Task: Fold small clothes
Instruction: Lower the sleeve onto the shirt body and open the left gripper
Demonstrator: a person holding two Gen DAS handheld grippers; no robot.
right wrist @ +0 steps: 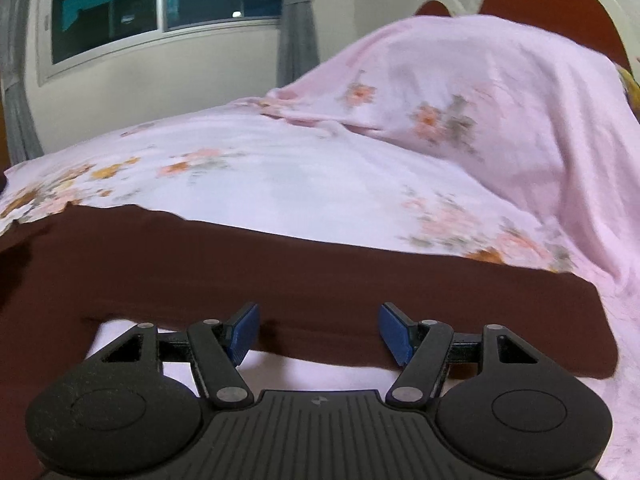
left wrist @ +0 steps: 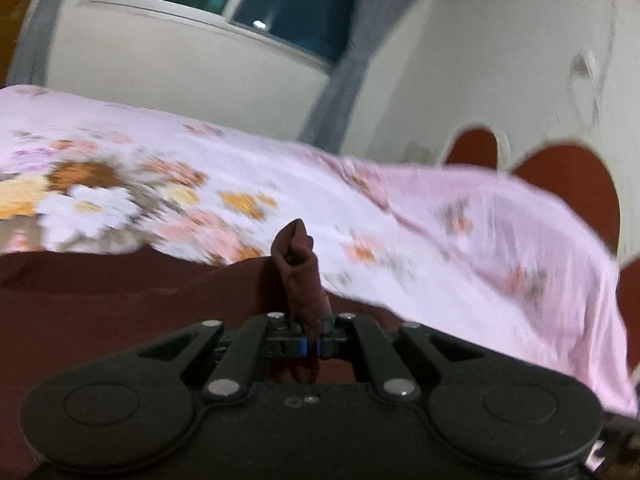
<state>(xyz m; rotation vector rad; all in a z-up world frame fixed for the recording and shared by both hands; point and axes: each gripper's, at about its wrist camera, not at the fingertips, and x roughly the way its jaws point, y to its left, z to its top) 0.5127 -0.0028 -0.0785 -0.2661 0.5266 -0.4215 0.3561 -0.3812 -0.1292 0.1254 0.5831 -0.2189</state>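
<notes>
On a bed (right wrist: 320,168) draped in a pink floral sheet, the left tongs (left wrist: 298,264) clamp a bunched fold of a dark maroon garment (right wrist: 240,264), lifting it off the cloth. The right tongs (right wrist: 316,330) stand parted and empty above the garment's near hem, which lies flat along the bed's near edge.
</notes>
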